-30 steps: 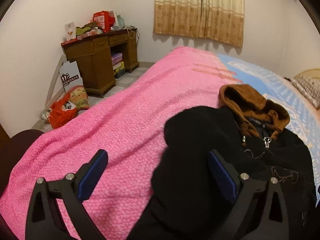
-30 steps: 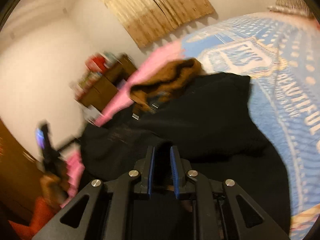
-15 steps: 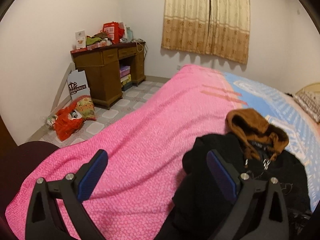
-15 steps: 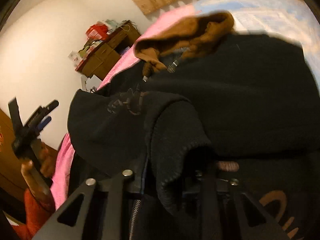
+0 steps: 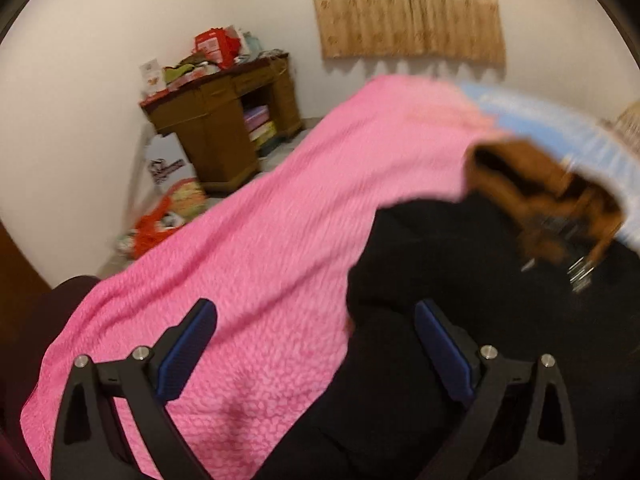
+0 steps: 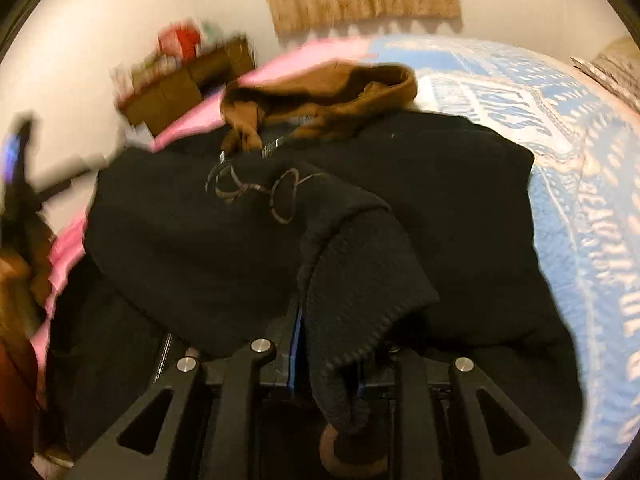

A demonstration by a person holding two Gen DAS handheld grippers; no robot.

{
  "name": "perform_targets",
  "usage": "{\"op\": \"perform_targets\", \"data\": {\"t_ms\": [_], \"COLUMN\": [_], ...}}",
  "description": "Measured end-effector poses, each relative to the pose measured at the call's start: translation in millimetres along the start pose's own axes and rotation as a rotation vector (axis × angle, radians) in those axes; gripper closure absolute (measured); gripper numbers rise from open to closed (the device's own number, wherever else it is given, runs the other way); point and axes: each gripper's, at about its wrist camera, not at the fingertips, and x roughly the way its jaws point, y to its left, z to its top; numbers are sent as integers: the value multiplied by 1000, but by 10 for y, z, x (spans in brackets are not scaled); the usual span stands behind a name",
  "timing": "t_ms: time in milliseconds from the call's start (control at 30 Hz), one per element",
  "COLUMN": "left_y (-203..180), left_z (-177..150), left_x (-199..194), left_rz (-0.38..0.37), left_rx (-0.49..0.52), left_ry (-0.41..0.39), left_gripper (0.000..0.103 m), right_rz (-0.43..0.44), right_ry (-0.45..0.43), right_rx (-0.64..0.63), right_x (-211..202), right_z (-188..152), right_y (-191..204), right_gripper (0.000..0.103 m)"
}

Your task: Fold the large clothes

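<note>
Right now my right gripper [image 6: 326, 360] pinches the hoodie [image 6: 224, 248] sleeve; the left gripper [image 5: 316, 344] gapes empty at 6 o'clock. Thick knit could slip free, spoiling the fold.

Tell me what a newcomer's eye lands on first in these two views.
A black hoodie with a brown hood lies heaped on the bed, a fold of it clamped in the right hand-held gripper. Beside it spreads a bright pink blanket, under the open left hand-held gripper.
</note>
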Motion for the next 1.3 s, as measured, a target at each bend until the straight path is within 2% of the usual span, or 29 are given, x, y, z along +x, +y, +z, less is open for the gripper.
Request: {"op": "perform_targets", "data": {"t_ms": [33, 100, 167, 267, 333, 400, 500, 600, 733, 800, 933, 1000, 1033, 1067, 1100, 1133, 1167, 1200, 1300], "left_y": [-17, 104, 234, 299, 283, 250, 235, 265, 302, 306, 304, 362, 362, 321, 257, 132, 33, -86, -522], "left_z": [-99, -87, -71, -92, -106, -111, -111, -124, -127, -119, 123, 383, 512, 682, 823, 1008, 1101, 1193, 1311], "left_x": [151, 278, 372, 409, 391, 379, 372, 380, 396, 377, 199, 0, -79, -146, -161, -110, -44, 46, 404], "left_rz": [36, -2, 17, -35, -26, -10, -4, -33, -84, -99, -185, -288, -303, -306, -319, -360, -382, -392, -338], "left_rx": [12, -52, -123, -157, -154, -142, -137, -157, -188, -192, -116, -115, -105, -80, -55, -13, 15, 53, 199], "left_ry": [-1, 58, 99, 115, 105, 100, 96, 109, 126, 131, 143, 81, 45, 7, -14, -14, -8, -4, 13], "left_gripper": [0, 0, 0, 0, 0, 0, 0, 0, 0, 0, 0, 0, 0, 0, 0, 0, 0, 0, 0], "right_rz": [13, 59, 106, 114, 56, -1, 13, 44, 21, 90, 112, 167, 175, 164, 138, 101, 70, 22, -108], "right_ry": [-3, 1, 21, 24, -39, -138, -209, -185, -3, -32, 35, -2, -39, -77, -111, -140, -163, -172, -98], "right_rx": [8, 24, 55, 126, 141, 86, -5, -46, -56, -12, 13, 2, -6, -14, -22, -39, -60, -93, -178], "right_x": [-8, -12, -60, -286, -512, -749, -852, -604, 136, 193, 15, -201, -319, -412, -471, -484, -471, -402, 9], "right_z": [-6, -24, -43, -38, 15, 103, 294, 426, 332, 257, 401, 584, 689, 826, 994, 1163, 1286, 1445, 1821], "right_y": [-18, -58, -134, -314, -301, -142, 167, 311, 141, -21, 7, 23, 12, -9, -37, -67, -91, -122, -259], "right_gripper": [82, 77, 72, 60, 59, 59, 59, 59, 59, 59, 58, 58, 58, 49, 27, 17, 12, 12, 12]}}
